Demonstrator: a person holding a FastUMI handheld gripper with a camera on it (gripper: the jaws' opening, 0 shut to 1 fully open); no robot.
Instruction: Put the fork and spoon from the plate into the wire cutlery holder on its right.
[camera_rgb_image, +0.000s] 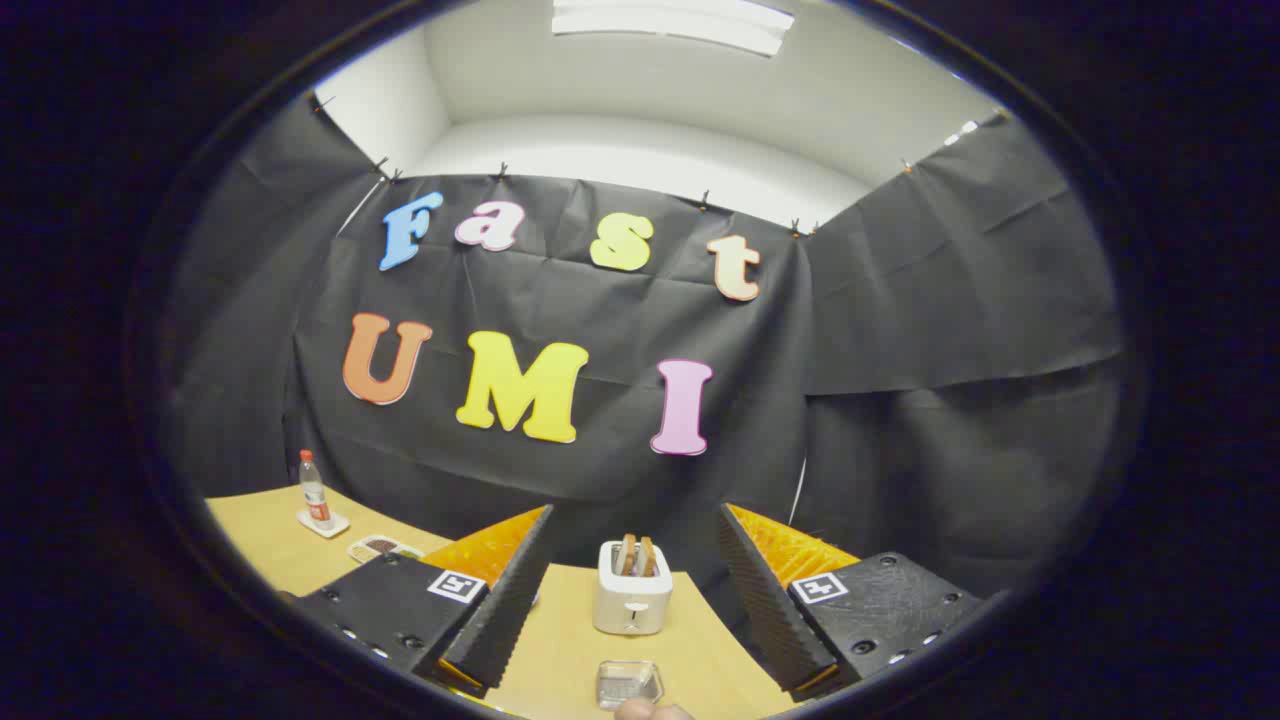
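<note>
My gripper (632, 530) is held high over the wooden table (560, 640), its two fingers (505, 600) spread wide apart with nothing between them. It points at the booth's back wall. Below and between the fingers, near the table's near edge, lies a small clear square dish (628, 683) with a metal mesh look; whether it is the cutlery holder I cannot tell.
A white toaster (632, 590) with two slices of toast stands between the fingers, further back on the table. At the far left are a plastic bottle (314, 492) on a small white plate and a shallow dish (380, 547). A fingertip (650, 711) shows just below the square dish.
</note>
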